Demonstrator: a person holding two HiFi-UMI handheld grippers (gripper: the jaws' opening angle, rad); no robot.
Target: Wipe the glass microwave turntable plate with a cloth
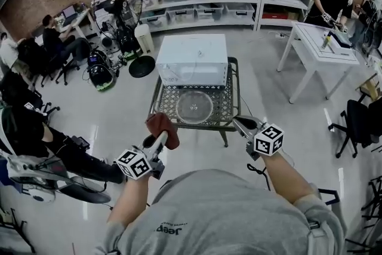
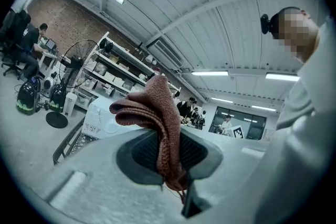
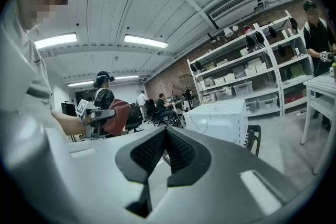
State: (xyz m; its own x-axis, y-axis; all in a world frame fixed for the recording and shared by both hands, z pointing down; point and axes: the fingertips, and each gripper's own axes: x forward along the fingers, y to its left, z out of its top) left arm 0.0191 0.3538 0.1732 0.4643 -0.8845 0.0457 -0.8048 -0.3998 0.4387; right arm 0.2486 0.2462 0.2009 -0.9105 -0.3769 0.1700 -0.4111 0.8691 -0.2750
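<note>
The left gripper [image 1: 161, 137] pinches a soft, reddish cloth [image 1: 165, 128] between its 2 jaws, the fabric bunched and flopping above them, held short of the desk [image 1: 222, 106]. Ahead, the glass turntable plate [image 1: 194, 107] lies flat on the desk's mesh top, just in front of the white microwave [image 1: 192, 60]. The right gripper [image 1: 242, 124] has its jaws pressed together on nothing. The plate looks stiff, slick and breakable, so it is probably best steadied at its rim.
</note>
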